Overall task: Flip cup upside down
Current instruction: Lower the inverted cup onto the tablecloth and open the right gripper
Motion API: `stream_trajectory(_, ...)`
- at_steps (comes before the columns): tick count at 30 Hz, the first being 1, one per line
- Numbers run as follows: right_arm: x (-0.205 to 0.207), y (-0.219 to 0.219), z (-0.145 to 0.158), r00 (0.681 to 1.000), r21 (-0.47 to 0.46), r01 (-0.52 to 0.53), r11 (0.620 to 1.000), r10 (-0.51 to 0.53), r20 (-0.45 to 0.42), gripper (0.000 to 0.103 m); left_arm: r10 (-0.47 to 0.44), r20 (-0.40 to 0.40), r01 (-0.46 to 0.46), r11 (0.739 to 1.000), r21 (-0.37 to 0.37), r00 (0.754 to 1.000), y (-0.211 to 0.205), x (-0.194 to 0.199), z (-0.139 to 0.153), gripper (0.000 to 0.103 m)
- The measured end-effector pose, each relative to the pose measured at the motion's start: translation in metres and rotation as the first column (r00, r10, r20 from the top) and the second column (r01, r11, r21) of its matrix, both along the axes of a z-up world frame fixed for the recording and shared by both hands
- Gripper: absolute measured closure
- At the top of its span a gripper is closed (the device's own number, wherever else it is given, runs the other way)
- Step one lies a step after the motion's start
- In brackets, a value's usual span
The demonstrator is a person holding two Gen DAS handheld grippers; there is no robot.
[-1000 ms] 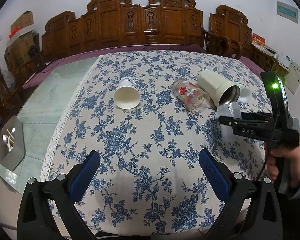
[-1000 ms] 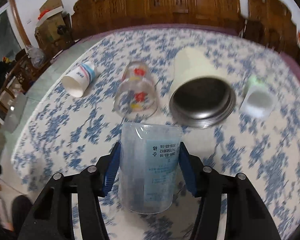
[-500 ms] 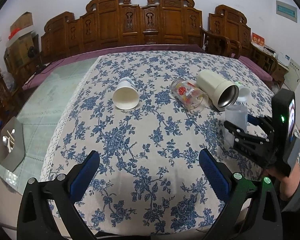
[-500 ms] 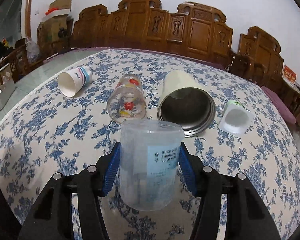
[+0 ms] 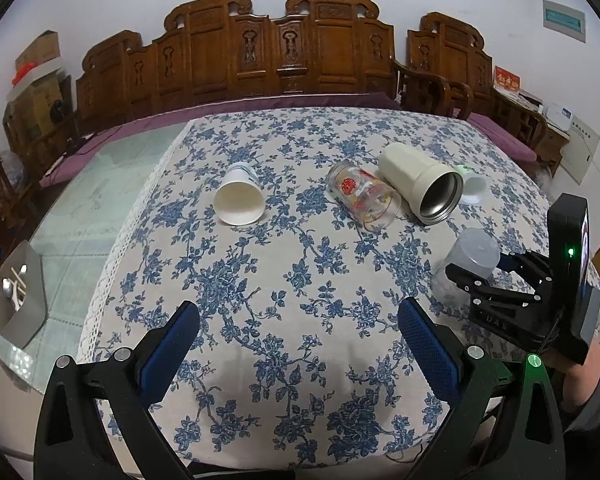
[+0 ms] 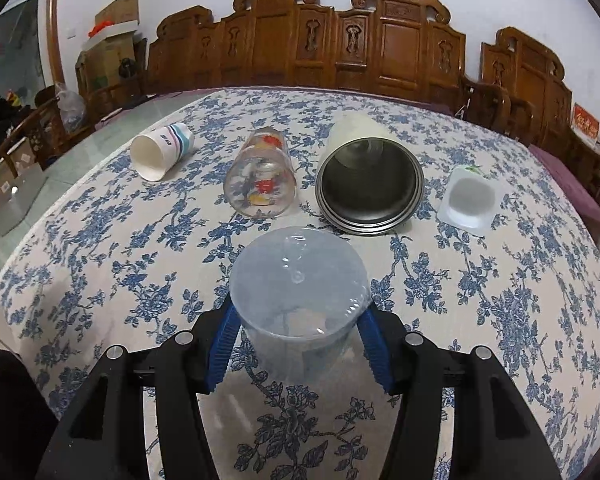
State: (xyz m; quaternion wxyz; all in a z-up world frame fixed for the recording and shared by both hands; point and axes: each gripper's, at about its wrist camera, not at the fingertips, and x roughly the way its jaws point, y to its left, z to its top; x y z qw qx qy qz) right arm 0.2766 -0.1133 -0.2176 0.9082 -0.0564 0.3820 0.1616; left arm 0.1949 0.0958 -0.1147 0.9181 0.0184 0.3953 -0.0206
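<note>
A clear plastic cup (image 6: 298, 304) is clamped between the blue pads of my right gripper (image 6: 300, 344), base tilted up and away, just above the floral tablecloth (image 6: 480, 312). In the left wrist view the same cup (image 5: 466, 268) leans in my right gripper (image 5: 480, 276) at the table's right side. My left gripper (image 5: 300, 352) is open and empty over the near table edge.
Lying on their sides across the table: a white paper cup (image 5: 240, 200), a printed glass (image 5: 364, 196), a cream steel tumbler (image 5: 422, 188) and a small white pot (image 5: 474, 184). Carved wooden chairs (image 5: 284, 52) stand behind. A glass-topped surface (image 5: 80, 208) is at the left.
My right gripper has turned the clear cup from upright on its mouth to tilted, base pointing forward, and lowered it toward the cloth. My left gripper has not moved.
</note>
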Motion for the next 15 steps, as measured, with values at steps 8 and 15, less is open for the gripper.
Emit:
stream_trajectory(8,-0.012,-0.011,0.016,1.000,0.056,-0.003,0.998,0.004,-0.021,0.022,-0.001,0.019,0.002,1.000,-0.002,1.000,-0.004,-0.005,0.006,0.008)
stream_trajectory(15,-0.039,-0.030,0.034,1.000,0.111,0.031,0.993,-0.030,-0.006,0.003,-0.004,0.040,0.003,1.000,0.017,0.999,-0.017,-0.014,0.009,0.008)
